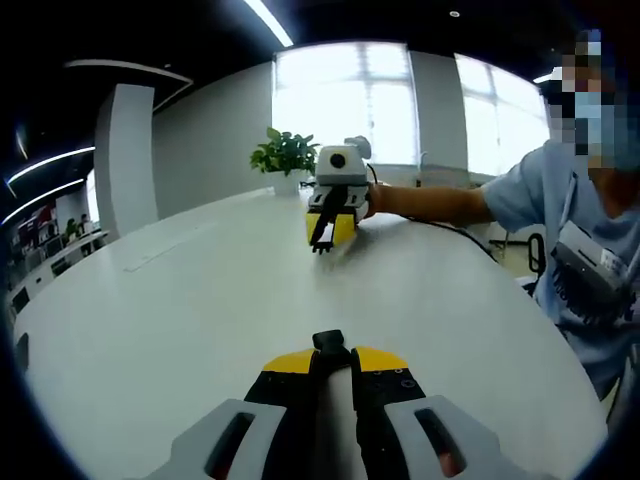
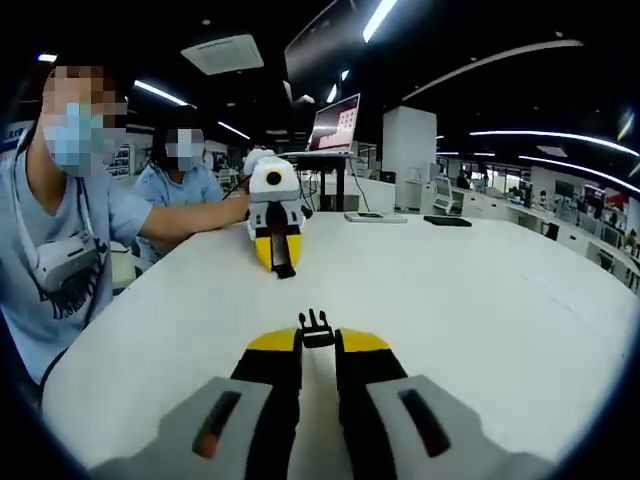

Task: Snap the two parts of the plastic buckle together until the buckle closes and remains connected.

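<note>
in the left gripper view the left hand-held gripper (image 1: 330,352) rose from the bottom centre, clenched on a black buckle part (image 1: 329,341) poking out past its yellow tips. in the right gripper view the right hand-held gripper (image 2: 317,338) at bottom centre was clenched on the pronged buckle part (image 2: 316,328), prongs pointing away toward the frame's middle. each view showed the other hand-held gripper facing it across the white tabletop (image 1: 200,300), above centre and well apart. the two parts seemed to lie roughly on one line, nose to nose, so the coming move likely called for bringing both together along that axis. neither hand looked nearer.
</note>
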